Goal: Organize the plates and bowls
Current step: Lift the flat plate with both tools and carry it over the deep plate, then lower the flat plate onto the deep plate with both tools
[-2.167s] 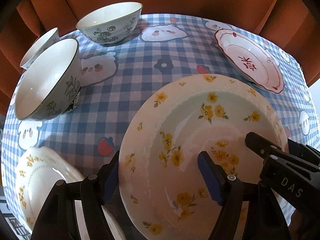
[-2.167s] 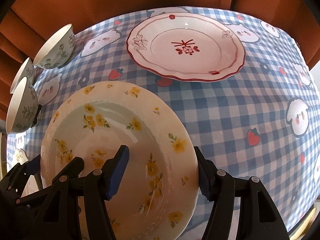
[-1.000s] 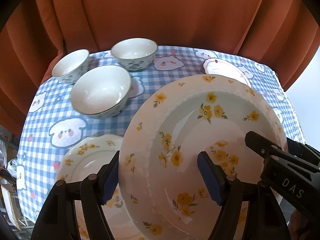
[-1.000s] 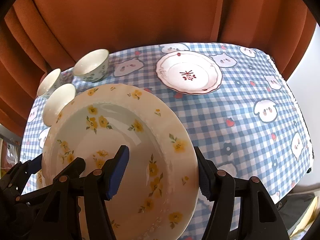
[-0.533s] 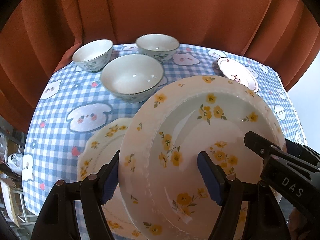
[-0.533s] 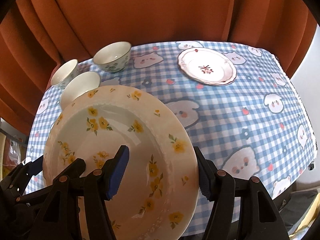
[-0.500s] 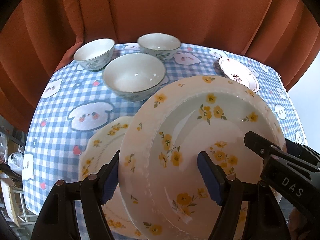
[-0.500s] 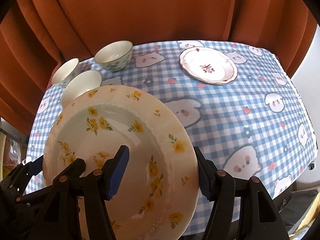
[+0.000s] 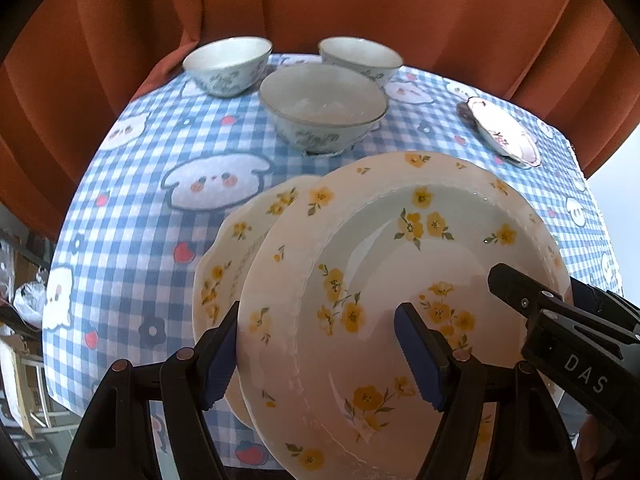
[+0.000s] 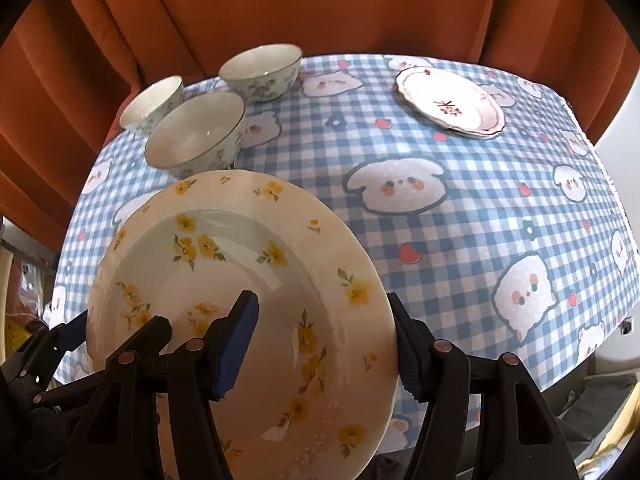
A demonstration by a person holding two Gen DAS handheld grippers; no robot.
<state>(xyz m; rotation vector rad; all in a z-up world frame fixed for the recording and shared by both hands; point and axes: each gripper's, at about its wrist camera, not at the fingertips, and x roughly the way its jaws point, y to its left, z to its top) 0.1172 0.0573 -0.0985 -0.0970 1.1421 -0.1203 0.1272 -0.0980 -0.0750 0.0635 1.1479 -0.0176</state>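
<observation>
A cream plate with yellow flowers [image 9: 400, 248] [image 10: 240, 264] hangs tilted above the table, carried by both grippers. My left gripper [image 9: 320, 356] is shut on its left rim, one blue pad under the edge and one inside the well. My right gripper [image 10: 322, 350] is shut on the right rim the same way; its black body shows in the left wrist view [image 9: 560, 340]. A second, matching flowered plate [image 9: 228, 248] lies on the cloth, partly hidden under the held one. Three white bowls with green sprigs [image 9: 324, 112] [image 9: 226, 66] [image 9: 360, 60] stand behind.
A white plate with red trim [image 10: 450, 102] lies at the far right of the blue checked tablecloth [image 10: 460, 240]. Orange curtain [image 9: 360, 0] hangs close behind the table. The near and left table edges drop off to floor clutter [image 9: 24, 304].
Both grippers have carried the flowered plate leftward and lower, so it now overlaps the matching plate on the cloth. The bowls appear nearer. Neither grip has changed.
</observation>
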